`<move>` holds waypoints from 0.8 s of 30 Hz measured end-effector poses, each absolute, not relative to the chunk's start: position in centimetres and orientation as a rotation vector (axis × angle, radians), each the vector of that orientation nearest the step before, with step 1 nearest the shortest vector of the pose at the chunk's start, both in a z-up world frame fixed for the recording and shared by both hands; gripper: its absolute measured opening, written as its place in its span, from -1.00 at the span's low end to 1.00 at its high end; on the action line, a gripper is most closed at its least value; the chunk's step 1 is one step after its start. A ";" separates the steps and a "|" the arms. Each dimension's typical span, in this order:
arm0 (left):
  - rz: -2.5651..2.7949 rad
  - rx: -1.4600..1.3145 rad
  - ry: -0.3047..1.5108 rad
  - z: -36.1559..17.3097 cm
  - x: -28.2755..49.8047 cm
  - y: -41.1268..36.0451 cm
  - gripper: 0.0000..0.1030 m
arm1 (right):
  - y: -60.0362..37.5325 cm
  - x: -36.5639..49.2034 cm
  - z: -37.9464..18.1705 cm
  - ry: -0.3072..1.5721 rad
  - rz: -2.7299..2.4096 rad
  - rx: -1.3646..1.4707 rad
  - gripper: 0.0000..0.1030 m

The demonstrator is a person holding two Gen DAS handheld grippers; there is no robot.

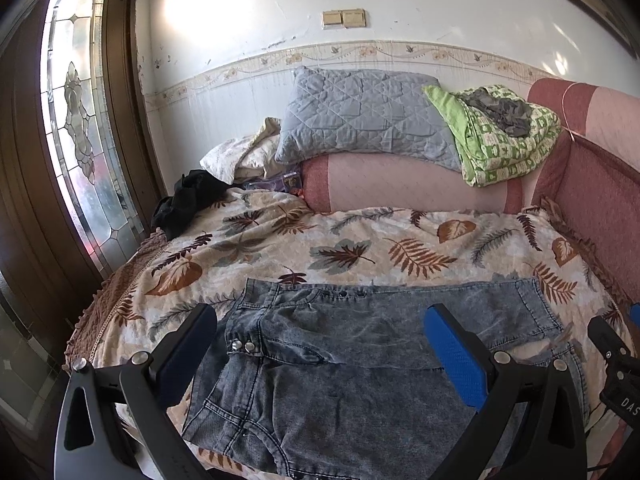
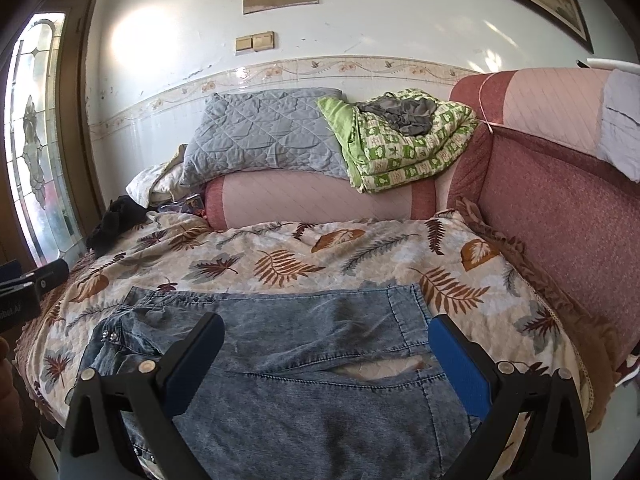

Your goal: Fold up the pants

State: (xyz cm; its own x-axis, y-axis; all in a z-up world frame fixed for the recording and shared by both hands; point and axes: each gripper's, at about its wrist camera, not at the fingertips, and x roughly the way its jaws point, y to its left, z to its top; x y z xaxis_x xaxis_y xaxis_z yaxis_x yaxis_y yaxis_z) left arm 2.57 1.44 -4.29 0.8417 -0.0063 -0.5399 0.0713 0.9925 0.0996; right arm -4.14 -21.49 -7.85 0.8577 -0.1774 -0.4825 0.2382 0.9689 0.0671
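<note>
Hovering above the pants (image 1: 360, 360), the left gripper (image 1: 328, 344) has its jaws wide apart and holds nothing; the right gripper (image 2: 326, 354) is spread the same way, also empty. The pants lie flat on the leaf-print bedspread (image 1: 360, 240), near its front edge, well short of the pink bolster (image 1: 400, 188) behind. They look shortish, washed denim, waistband with its studs (image 1: 242, 346) toward the door side, both legs running to the other side with a slit of bedspread showing between them near the hems (image 2: 384, 370).

Judging by this layout, no fold is made yet. A clean first fold would likely lay one leg over the other lengthwise. For that, pinch both layers of the near edge: one gripper at the waistband corner, the other at the hem, so the cloth lifts evenly. Keep the fabric taut between the two, carry it over the far leg, and line up the outer seams before letting go. Denim is stiff enough to hold a crease but may drag the bedspread if gripped too deep.
</note>
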 end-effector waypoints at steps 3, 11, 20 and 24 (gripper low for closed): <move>-0.046 0.119 0.582 -4.7 2.9 1.3 1.00 | -21.9 -3.9 -8.1 0.505 -0.222 0.134 1.00; -0.054 0.132 0.610 -5.6 3.9 0.7 1.00 | -22.6 -3.5 -8.8 0.519 -0.233 0.140 1.00; -0.072 0.145 0.632 -6.4 5.0 -0.3 1.00 | -23.6 -2.8 -9.6 0.539 -0.244 0.156 1.00; -0.080 0.149 0.643 -6.7 5.4 -0.7 1.00 | -24.1 -2.5 -9.9 0.548 -0.250 0.161 1.00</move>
State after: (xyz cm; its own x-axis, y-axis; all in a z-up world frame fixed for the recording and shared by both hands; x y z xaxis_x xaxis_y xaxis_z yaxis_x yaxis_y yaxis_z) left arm 5.41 -0.70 -6.68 0.7977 -0.0282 -0.6024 0.1202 0.9863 0.1130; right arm -2.49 -24.08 -9.90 0.8247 -0.1912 -0.5323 0.2766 0.9572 0.0848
